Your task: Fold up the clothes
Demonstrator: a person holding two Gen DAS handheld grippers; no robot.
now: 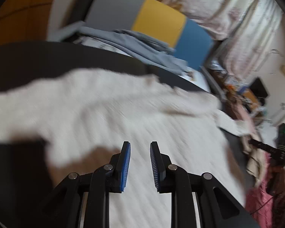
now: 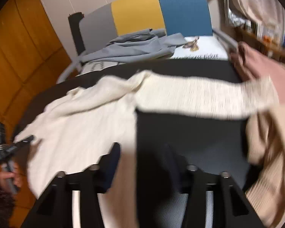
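Dark bench (image 2: pixel 180 133) carries a cream sweater (image 2: pixel 76 125), one sleeve stretched sideways for folding. Left gripper (image 1: pixel 140 163) hovers over its body, slightly parted, holding nothing. Right gripper (image 2: pixel 142 163) parted; blur hides any hold.

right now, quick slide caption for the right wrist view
Right gripper, jaws apart, above a cream knit sweater spread on a dark table, one sleeve stretched right.

Sweater (image 2: pixel 81 117) on table (image 2: pixel 190 133) (bed (image 2: pixel 199 51) behind).
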